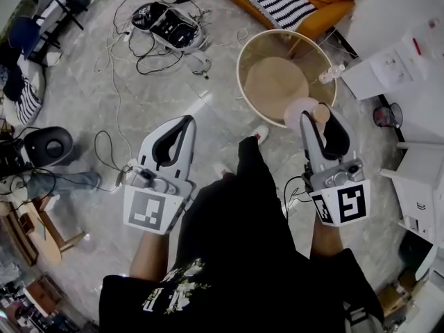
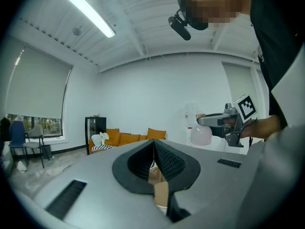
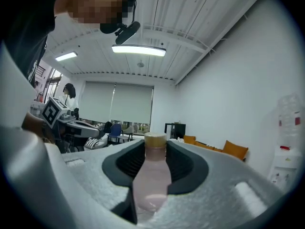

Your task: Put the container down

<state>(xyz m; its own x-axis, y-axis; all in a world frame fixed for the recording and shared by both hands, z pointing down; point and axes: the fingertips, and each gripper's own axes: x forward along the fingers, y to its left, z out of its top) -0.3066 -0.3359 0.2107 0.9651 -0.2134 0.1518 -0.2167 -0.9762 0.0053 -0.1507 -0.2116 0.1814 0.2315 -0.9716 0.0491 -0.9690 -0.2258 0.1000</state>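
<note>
The container is a pale pink bottle [image 3: 153,178] with a tan cap, and my right gripper [image 3: 155,149] is shut on its body. In the head view the bottle [image 1: 305,109] is held in the air at the near edge of a round beige table [image 1: 244,82], with the right gripper [image 1: 316,116] pointing toward the table. My left gripper [image 1: 186,122] is raised over the floor to the left. Its jaws are shut with nothing between them [image 2: 153,143]. The left gripper view shows the bottle [image 2: 200,134] held in the right gripper [image 2: 202,120] off to the right.
A small clear bottle [image 1: 331,73] stands on the round table. An orange sofa [image 1: 326,5] with a striped cloth is behind it. Cables and a black-and-white device [image 1: 170,26] lie on the floor. White cabinets [image 1: 416,116] stand at the right, and a black round device [image 1: 48,146] at the left.
</note>
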